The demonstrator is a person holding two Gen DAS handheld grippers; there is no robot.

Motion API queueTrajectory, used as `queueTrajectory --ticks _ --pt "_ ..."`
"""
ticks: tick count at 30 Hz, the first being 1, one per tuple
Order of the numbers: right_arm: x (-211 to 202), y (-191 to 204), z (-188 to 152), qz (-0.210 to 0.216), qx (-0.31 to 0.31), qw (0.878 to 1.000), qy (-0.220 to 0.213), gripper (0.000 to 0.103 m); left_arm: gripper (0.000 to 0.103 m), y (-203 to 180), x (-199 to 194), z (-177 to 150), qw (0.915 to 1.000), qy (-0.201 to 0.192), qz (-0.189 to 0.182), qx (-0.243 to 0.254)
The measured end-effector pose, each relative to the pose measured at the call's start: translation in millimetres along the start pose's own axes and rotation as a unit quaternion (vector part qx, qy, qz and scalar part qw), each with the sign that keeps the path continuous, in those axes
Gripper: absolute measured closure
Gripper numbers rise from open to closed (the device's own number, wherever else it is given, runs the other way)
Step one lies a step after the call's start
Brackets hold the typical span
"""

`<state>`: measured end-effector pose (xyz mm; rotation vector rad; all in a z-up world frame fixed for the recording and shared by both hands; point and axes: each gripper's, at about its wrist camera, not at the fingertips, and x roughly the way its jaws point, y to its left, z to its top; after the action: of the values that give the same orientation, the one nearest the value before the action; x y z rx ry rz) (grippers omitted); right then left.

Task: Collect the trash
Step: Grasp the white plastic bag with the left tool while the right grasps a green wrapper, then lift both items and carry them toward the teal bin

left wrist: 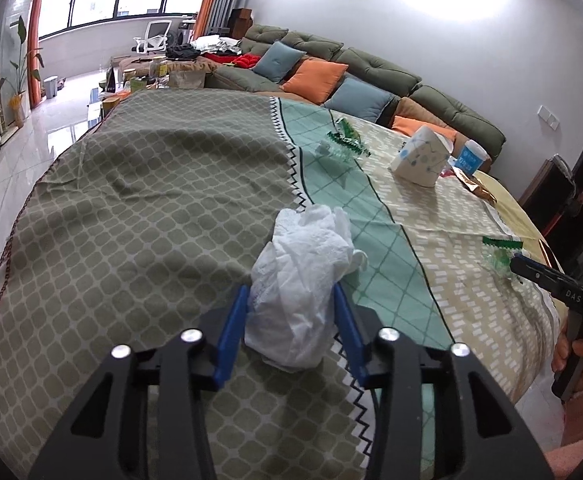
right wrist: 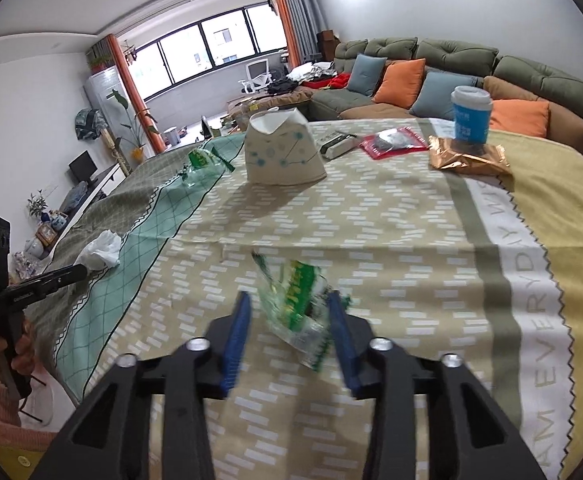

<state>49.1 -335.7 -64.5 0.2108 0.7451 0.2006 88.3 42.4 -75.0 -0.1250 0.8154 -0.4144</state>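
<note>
The left hand-held gripper [left wrist: 291, 312] is clamping a crumpled white tissue [left wrist: 305, 276]; the right hand-held gripper [right wrist: 289, 328] is straddling a green wrapper [right wrist: 295, 304] without clamping it, on the table [right wrist: 411, 240].

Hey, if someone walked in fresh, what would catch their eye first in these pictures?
Probably the crumpled white tissue wedged between the left gripper's blue fingers on the patterned tablecloth. Next, the green and clear wrapper between the right gripper's fingers. Behind, orange cushions pop on the green sofa.
</note>
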Motion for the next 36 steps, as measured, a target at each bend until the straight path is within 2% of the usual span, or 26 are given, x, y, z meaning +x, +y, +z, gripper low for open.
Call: queueTrajectory --ticks 2,5,10,36 --pt "2.4 1.5 0.0 0.003 0.0 1.0 0.0 0.078 0.076 0.6 -1.1 -0.2 1.0 0.0 -0.001 -0.001" --pt "1.4 6.5 1.6 0.013 -0.004 1.0 -0.006 0.087 0.085 0.5 -2.9 -0.7 1.0 -0.002 -0.002 -0.001" --pt "-1.4 19.7 5.8 0.031 -0.016 0.999 -0.016 0.087 0.09 -0.9 -11.2 -2.4 0.9999 -0.013 -0.001 -0.004" --pt "18.6 119.4 9.2 0.153 -0.089 0.984 -0.004 0.087 0.091 18.7 -67.0 -18.9 0.998 -0.058 0.009 -0.025"
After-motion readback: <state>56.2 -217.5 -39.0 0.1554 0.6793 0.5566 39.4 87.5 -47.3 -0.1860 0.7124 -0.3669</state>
